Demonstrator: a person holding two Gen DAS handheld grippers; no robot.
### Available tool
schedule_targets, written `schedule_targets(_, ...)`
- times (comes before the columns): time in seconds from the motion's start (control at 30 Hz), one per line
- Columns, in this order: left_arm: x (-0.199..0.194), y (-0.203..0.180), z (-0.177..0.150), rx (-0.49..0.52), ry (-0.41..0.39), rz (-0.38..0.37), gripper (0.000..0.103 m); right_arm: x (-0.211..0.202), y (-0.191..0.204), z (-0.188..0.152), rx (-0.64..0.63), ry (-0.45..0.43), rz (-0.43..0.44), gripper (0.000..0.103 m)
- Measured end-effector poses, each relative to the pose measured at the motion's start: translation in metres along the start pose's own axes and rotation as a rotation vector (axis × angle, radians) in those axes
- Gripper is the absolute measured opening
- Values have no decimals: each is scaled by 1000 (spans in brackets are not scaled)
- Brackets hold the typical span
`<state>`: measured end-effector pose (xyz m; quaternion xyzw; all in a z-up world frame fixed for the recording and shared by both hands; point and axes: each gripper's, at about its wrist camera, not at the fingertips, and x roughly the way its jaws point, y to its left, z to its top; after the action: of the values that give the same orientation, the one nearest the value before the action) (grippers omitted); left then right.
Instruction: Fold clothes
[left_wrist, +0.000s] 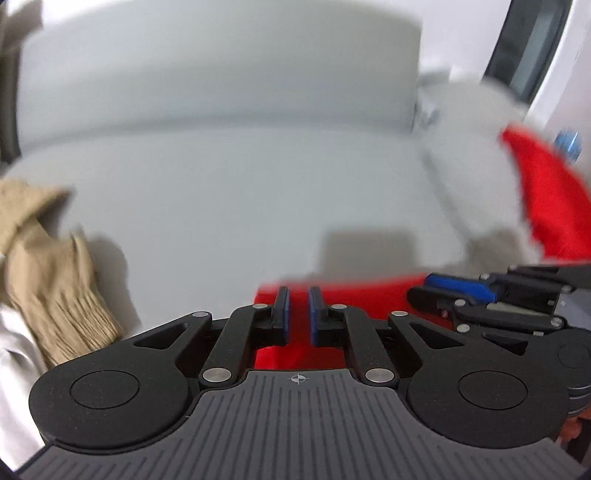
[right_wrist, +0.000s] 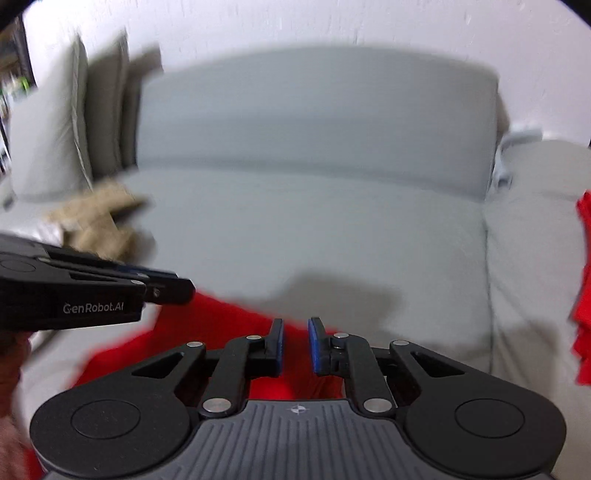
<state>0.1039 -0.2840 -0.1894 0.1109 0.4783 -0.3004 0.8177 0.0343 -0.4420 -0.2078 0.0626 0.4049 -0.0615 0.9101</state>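
A red garment (left_wrist: 369, 295) hangs just above the grey sofa seat (left_wrist: 221, 206), its top edge stretched between both grippers, and it casts a shadow on the seat. My left gripper (left_wrist: 299, 295) has its blue pads close together, with red cloth showing in the narrow gap. My right gripper (left_wrist: 421, 288) comes in from the right, jaws near together on the same edge. In the right wrist view the red garment (right_wrist: 221, 332) runs from the left gripper (right_wrist: 184, 290) down to the right gripper (right_wrist: 295, 325). Both views are blurred.
A crumpled tan garment (left_wrist: 55, 266) lies on the seat's left side (right_wrist: 99, 225), with white cloth (left_wrist: 14, 350) beside it. More red cloth (left_wrist: 546, 199) drapes over the right armrest (right_wrist: 535, 240). Grey cushions (right_wrist: 66, 129) stand at the left end. The backrest (right_wrist: 314, 122) lies straight ahead.
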Motion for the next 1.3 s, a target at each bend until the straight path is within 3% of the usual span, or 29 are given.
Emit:
schedule_targets(0.23,-9,2,7,4,6,-4,11,2,0,11,-28,35,0,3)
schedule_targets(0.27,-14,2,9,8,6,-3,11,-7,-1,15,-12,23,3,4)
schedule_targets(0.33,-44,3,10,-8,-41,-11,12,-26,-2,23,19,-4,12,17)
schedule_targets(0.43,-86,0,-6,-46,-97,-54,12,-70,1,17,63,-62,64,18)
schedule_targets(0.57,-125,-16,-45,-71,-96,-99,12,-113,26,-14,39,-35,116,18)
schedule_targets(0.67,-131,-28,-69,-68,-60,-103,12,-128,41,-34,4,-20,130,18)
schedule_targets(0.73,-128,-39,-94,-34,-6,-103,12,-125,46,-45,-6,24,123,18)
schedule_targets(0.87,-113,-52,-116,46,28,-75,12,-119,56,-67,-25,113,111,18)
schedule_targets(1.07,-103,-59,-106,99,97,-53,13,-106,53,-71,13,193,119,17)
schedule_targets(1.17,-118,-60,-106,91,98,-17,20,-120,50,-66,84,192,121,23)
schedule_targets(1.2,-127,-59,-109,84,78,-10,31,-127,49,-65,111,185,123,29)
schedule_targets(1.3,-147,-58,-117,76,40,-2,33,-153,50,-69,121,140,155,29)
